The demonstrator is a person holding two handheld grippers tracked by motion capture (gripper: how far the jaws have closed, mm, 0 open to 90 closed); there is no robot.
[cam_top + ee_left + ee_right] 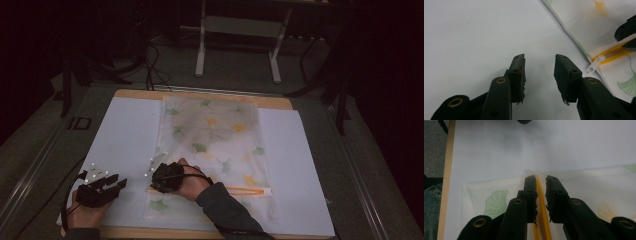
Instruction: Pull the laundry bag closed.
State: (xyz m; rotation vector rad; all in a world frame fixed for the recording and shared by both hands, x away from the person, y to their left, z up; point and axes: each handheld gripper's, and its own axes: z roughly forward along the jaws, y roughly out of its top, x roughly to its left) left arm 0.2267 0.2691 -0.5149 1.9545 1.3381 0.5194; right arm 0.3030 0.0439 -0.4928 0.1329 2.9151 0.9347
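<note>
From the high view the mesh bag [212, 150] lies mid-table with the right gripper [159, 176] at its seven o'clock corner, whose own view shows jaws narrowed astride the yellow zipper [541, 202], seemingly to work it, while the left gripper [539, 75] waits, jaws apart, the white pull tab [595, 63] at two o'clock.

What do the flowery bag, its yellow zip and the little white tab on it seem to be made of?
The bag looks like thin woven or mesh fabric, matt: a fine grid texture shows in the right gripper view, with printed leaves. The zip looks like smooth yellow plastic or coated tape; which one is unclear. The tab looks like moulded white plastic, slightly glossy, with a hole at each end.
</note>
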